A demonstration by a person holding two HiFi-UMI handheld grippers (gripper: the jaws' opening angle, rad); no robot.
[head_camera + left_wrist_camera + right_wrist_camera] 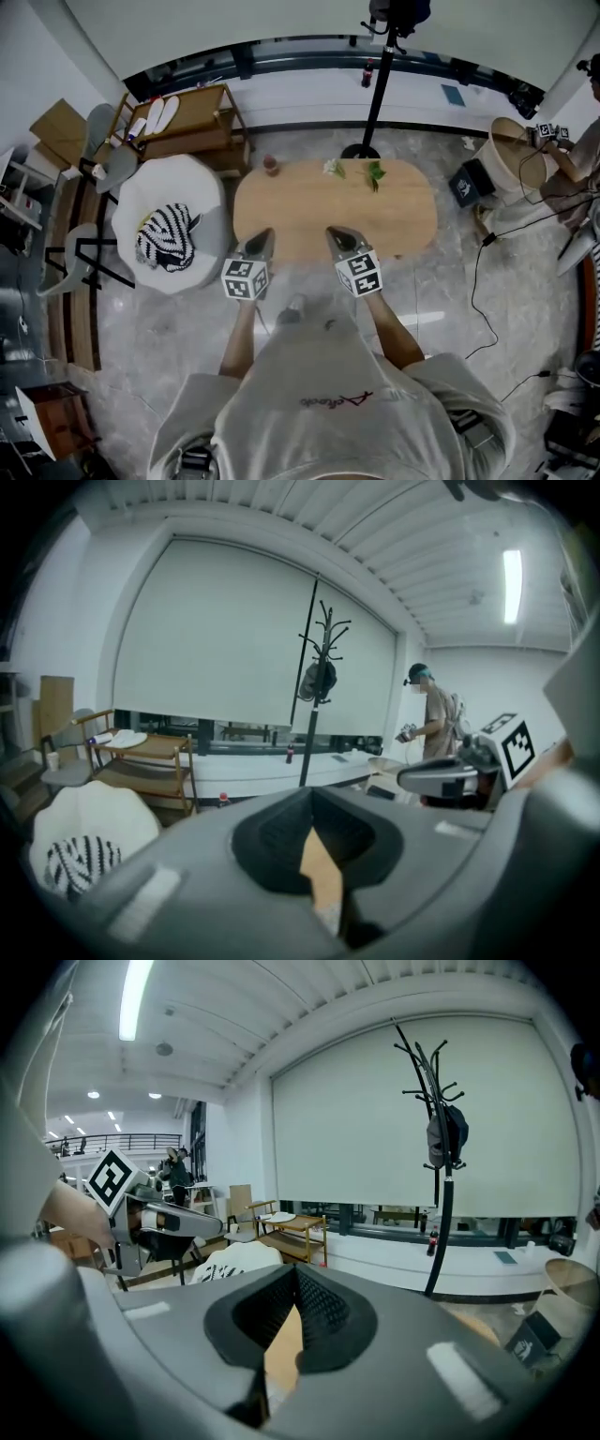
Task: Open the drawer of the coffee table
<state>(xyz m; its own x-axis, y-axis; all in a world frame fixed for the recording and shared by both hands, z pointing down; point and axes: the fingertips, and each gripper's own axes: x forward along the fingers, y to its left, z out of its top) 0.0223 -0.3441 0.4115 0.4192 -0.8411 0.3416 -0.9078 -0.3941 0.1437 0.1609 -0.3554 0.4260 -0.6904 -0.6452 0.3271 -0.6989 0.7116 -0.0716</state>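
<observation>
Head view: the left gripper and the right gripper are side by side, jaws pressed together on nothing, tips over the near edge of the oval coffee table. Its drawer is hidden from above. A white seat stands just left of the table, and a coat stand rises beyond it.

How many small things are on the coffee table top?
3, all near the far edge: a reddish object at left, a white flower mid-table, a green sprig beside it. The near edge is partly hidden.
</observation>
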